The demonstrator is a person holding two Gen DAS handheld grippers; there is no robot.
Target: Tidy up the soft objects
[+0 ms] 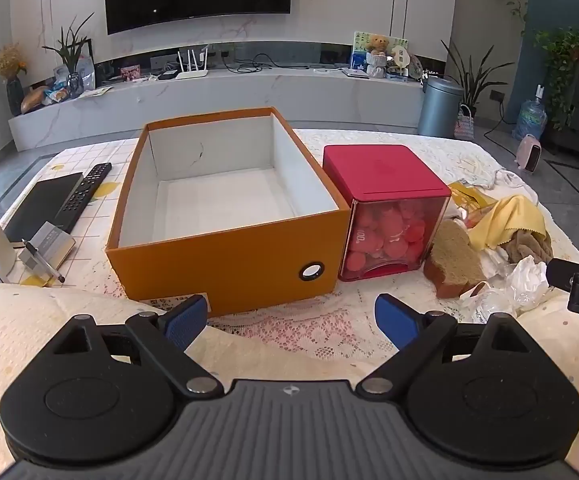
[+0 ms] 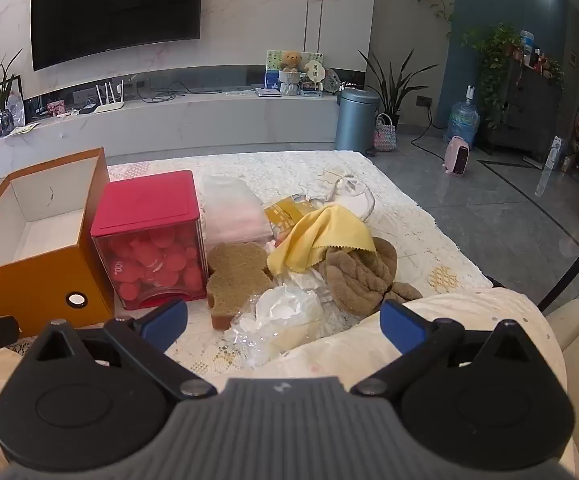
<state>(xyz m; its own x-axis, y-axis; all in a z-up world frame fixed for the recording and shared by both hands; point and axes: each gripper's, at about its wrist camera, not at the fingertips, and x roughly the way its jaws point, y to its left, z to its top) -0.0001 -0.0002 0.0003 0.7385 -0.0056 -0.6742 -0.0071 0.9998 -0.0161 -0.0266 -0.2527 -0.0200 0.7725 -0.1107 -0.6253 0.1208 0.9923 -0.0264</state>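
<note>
Nearest the lens, the left tool (image 1: 291, 322) and right tool (image 2: 283, 326) are both seen spread wide and empty. Nothing has been sorted yet: the orange cardboard box (image 1: 225, 264) stands empty on the lace-covered counter (image 1: 329, 332). Heaped to the right of the red-lidded plastic container (image 2: 149, 240) lie a porous sponge (image 2: 235, 276), a pinked yellow cloth (image 2: 325, 240), a plush brown towel (image 2: 363, 276) and crinkled plastic wrap (image 2: 285, 316).

I count one orange box (image 1: 225, 264), one red container (image 1: 385, 200), one bear-shaped sponge (image 2: 237, 280), one yellow cloth (image 2: 325, 240), one brown towel (image 2: 361, 276), one remote (image 1: 85, 190), one pen (image 1: 43, 261).
</note>
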